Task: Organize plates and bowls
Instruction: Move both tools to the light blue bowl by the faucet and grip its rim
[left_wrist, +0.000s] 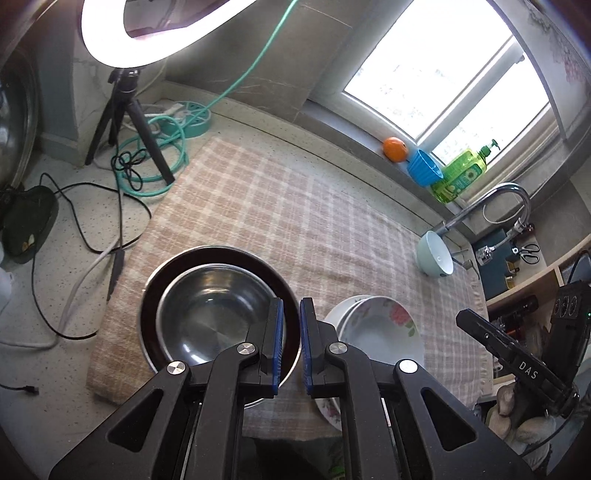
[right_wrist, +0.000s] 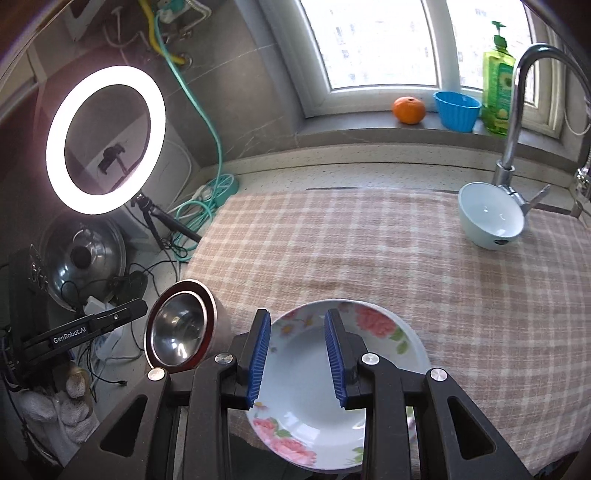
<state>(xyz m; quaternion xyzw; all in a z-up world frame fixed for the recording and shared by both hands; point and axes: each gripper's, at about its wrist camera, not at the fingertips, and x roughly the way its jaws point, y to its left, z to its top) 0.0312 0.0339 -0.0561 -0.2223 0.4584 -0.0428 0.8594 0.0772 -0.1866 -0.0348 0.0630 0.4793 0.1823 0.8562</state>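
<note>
two steel bowls (left_wrist: 207, 314), one nested inside the other, are seen in the left wrist view on a checked cloth (left_wrist: 295, 221), with a stack of flowered plates (left_wrist: 384, 325) just beside them to the right. the left gripper (left_wrist: 291, 347) is held above the bowls' right rim, its blue pads clenched with only a slit between them and nothing caught there. a pale blue bowl (left_wrist: 436, 258) is tilted on its side near the tap (left_wrist: 495, 199) at the cloth's far edge. in the right wrist view, the right gripper (right_wrist: 297, 356) is shown over the top flowered plate (right_wrist: 373, 325), its jaws parted and nothing grasped; the plate lies below them on the cloth. the nested steel bowls (right_wrist: 177, 332) are seen to the left, the pale blue bowl (right_wrist: 489, 216) far right.
</note>
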